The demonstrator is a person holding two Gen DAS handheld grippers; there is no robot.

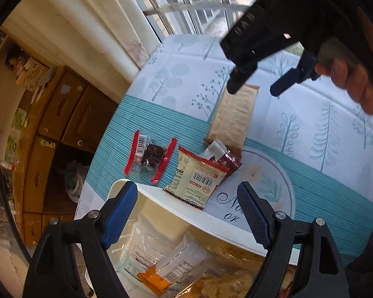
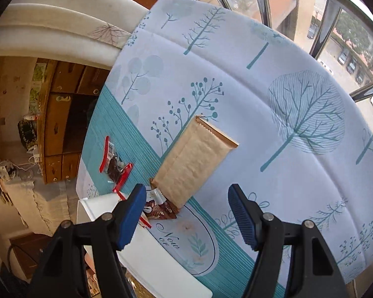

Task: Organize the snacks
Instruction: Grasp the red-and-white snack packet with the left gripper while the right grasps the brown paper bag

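Where tablecloth [image 2: 273,134] lies bare, packets [image 1: 196,176] edge bin [image 1: 211,223].

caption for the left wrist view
Open left gripper over a snack bin; four packets remain on the tablecloth.

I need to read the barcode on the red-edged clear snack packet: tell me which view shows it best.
The left wrist view: the red-edged packet lies flat and whole, barcode facing the camera. In the right wrist view the packet is smaller, seen at a slant, its barcode unreadable.

Tablecloth [image 2: 273,129] right of tan packet [image 2: 196,159] bare; snack cluster [image 1: 199,173] blocks left.
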